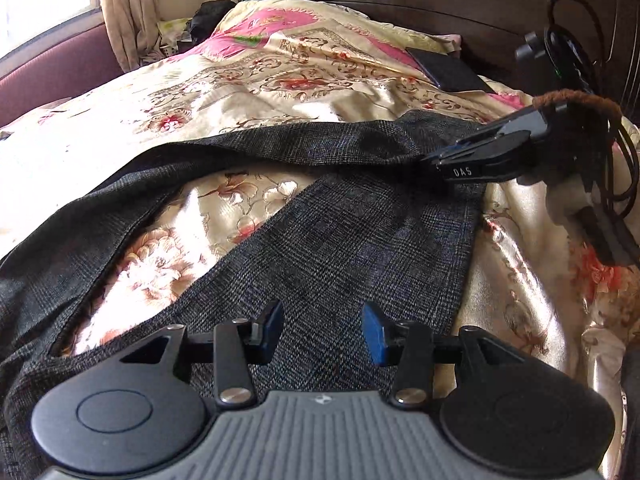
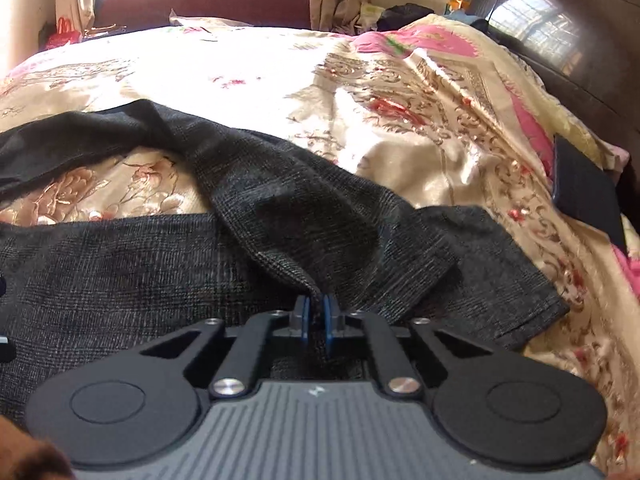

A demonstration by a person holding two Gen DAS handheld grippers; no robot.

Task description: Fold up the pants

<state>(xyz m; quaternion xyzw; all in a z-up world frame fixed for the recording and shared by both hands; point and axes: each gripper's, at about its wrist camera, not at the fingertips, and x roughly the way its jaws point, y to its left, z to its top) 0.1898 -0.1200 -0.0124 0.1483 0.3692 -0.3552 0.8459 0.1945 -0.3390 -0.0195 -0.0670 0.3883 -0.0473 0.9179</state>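
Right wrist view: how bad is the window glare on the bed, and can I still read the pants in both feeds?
Right wrist view: sunlight blows out the far bedspread to white, yet the pants stay legible, pinched in the right tongs. Left wrist view: glare washes the bedspread's left side; pants clear below the open left tongs; fisheye bends the edges.

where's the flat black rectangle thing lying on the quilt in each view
Left wrist view: the black rectangle lies upper right on the floral quilt, near the dark headboard.
Right wrist view: the black rectangle sits at the far right edge, mid-height, below the headboard.
Shared landmark: the quilt's pink patch beside it.
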